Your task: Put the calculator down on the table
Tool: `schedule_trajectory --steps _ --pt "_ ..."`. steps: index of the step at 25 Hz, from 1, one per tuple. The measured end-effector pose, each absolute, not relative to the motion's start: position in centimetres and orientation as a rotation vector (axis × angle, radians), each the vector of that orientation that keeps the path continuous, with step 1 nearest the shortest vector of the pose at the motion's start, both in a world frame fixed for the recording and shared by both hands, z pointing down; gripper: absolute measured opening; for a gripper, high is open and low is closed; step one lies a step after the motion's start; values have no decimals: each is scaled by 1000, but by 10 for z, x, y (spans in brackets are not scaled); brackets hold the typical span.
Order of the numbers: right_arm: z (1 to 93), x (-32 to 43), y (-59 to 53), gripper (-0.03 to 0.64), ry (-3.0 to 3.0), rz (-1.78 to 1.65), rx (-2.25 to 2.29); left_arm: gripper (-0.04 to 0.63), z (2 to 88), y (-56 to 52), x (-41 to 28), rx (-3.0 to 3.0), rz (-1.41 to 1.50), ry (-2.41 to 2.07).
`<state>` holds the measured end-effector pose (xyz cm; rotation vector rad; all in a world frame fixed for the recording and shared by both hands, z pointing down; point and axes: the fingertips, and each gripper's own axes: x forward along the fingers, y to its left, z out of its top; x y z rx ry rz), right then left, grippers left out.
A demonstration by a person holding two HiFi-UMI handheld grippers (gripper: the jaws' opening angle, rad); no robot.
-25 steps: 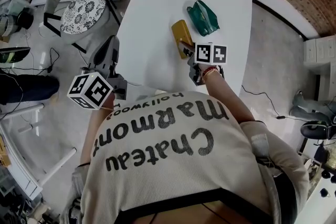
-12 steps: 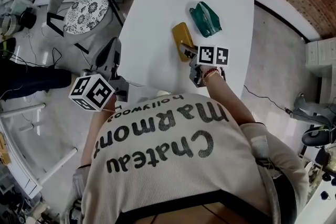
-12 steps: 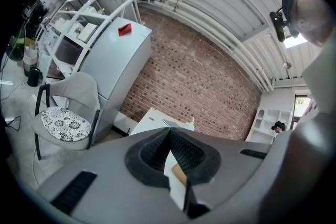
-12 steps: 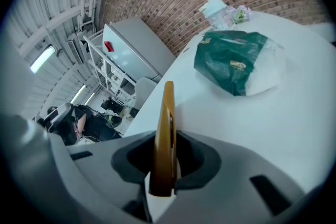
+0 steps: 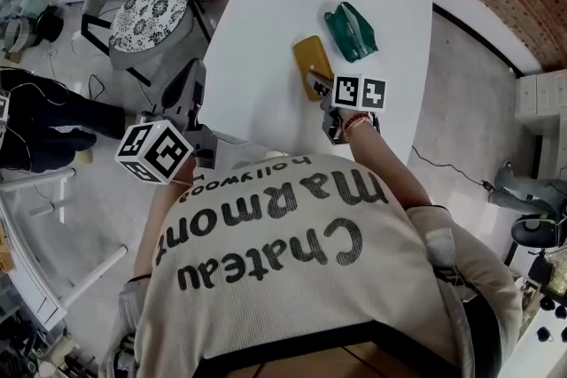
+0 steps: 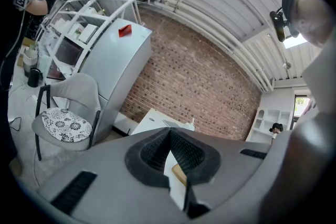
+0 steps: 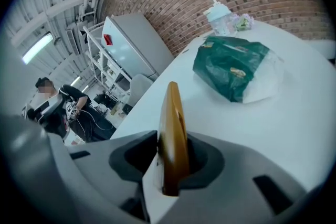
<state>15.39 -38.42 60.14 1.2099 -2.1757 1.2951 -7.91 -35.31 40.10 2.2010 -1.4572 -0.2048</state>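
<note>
Currently: right gripper (image 5: 316,84) at the near end of the mustard-yellow calculator (image 5: 310,62), over the white table (image 5: 266,31); jaws just been opening, with the calculator (image 7: 171,128) between them, seen edge-on in the right gripper view; both pads look to be touching its faces; cannot tell whether it rests on the tabletop (image 7: 294,113). Far end of calculator pointing up the table, near the green plastic packet (image 5: 350,31) but apart from it; packet (image 7: 231,63) lying flat, to the right beyond the calculator. Left gripper (image 5: 191,80) held off the table's left edge, near the grey chair (image 5: 146,13) with patterned cushion; jaws together (image 6: 169,131), nothing clamped; chair (image 6: 63,123) at lower left of that view.
</note>
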Motion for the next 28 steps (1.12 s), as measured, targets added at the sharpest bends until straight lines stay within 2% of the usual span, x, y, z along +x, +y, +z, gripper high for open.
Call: schedule_trajectory --steps 8,28 --pt "602 153 -385 160 -2134 1154 1226 2 403 -354 -81 2201 -209 -1449" --pt "608 158 -388 244 -2043 1070 1291 2 409 -356 -88 2189 -228 -1441"
